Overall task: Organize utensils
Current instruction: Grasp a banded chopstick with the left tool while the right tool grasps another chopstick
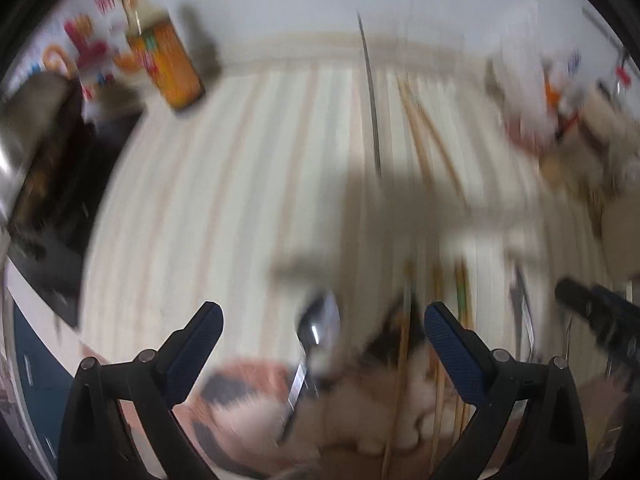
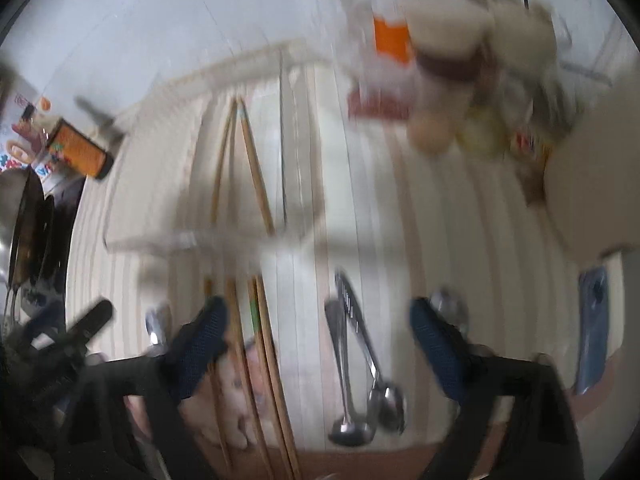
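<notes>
Both views are blurred by motion. My left gripper [image 1: 322, 320] is open above a metal spoon [image 1: 316, 328] that lies between its fingers on the striped cloth. Wooden chopsticks [image 1: 404, 344] lie just inside its right finger. My right gripper [image 2: 318, 322] is open and empty; two metal spoons [image 2: 360, 384] lie between its fingers and another spoon [image 2: 450, 308] shows behind the right finger. Chopsticks [image 2: 264, 360] lie beside its left finger. A clear tray [image 2: 192, 184] beyond holds more chopsticks [image 2: 252, 168] and a thin metal rod [image 2: 285, 184]. The left gripper [image 2: 80, 328] shows at the lower left.
An orange bottle [image 1: 164, 56] stands at the far left of the striped cloth [image 1: 240, 200]. A metal pot [image 2: 16, 216] sits at the left edge. Packets, a plush toy [image 2: 444, 60] and bottles crowd the far right. A phone [image 2: 592, 328] lies at the right.
</notes>
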A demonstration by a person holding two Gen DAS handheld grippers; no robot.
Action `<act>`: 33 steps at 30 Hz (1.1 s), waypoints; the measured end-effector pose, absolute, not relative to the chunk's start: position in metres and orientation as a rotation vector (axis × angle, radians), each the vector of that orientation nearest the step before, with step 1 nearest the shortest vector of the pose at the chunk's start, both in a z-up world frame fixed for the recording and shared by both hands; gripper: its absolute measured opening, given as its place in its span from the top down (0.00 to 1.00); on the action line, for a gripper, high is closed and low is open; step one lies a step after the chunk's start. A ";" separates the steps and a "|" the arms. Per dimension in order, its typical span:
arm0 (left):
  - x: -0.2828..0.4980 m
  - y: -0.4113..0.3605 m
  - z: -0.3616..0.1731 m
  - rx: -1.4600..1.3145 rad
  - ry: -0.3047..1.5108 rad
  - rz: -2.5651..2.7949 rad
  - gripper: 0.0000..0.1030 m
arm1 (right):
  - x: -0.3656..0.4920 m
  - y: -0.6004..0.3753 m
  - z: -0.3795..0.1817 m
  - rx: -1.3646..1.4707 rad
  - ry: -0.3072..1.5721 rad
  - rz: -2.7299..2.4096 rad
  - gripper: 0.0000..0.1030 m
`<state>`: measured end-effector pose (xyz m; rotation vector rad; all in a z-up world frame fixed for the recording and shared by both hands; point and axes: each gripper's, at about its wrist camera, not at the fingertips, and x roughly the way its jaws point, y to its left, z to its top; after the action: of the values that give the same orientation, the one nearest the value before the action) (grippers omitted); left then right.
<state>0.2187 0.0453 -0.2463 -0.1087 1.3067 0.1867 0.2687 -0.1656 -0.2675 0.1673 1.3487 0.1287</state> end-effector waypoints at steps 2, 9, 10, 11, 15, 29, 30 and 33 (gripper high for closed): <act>0.204 0.037 -0.271 -0.138 1.378 0.148 0.08 | 0.259 -0.169 -0.285 0.211 1.402 0.147 0.57; 0.195 0.002 -0.319 -0.098 1.466 0.054 0.67 | 0.247 -0.161 -0.322 0.258 1.504 0.210 0.60; 0.195 0.000 -0.318 -0.078 1.458 0.050 0.85 | 0.247 -0.158 -0.324 0.259 1.511 0.217 0.60; 0.195 0.000 -0.319 -0.076 1.459 0.052 0.94 | 0.246 -0.154 -0.326 0.251 1.518 0.230 0.60; 0.189 0.020 -0.319 -0.146 1.459 0.068 0.96 | 0.243 -0.135 -0.338 0.203 1.547 0.262 0.60; 0.178 0.031 -0.322 -0.186 1.460 0.078 0.95 | 0.222 -0.092 -0.343 -0.068 1.511 0.199 0.94; 0.178 0.033 -0.320 -0.186 1.461 0.077 0.95 | 0.219 -0.095 -0.344 -0.052 1.515 0.194 0.94; 0.177 0.034 -0.320 -0.177 1.461 0.078 0.95 | 0.217 -0.104 -0.344 -0.043 1.526 0.175 0.94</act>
<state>0.1767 0.0339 -0.3198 -0.1773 1.4612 0.0780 0.2167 -0.1041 -0.3440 -0.0435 1.5257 0.1745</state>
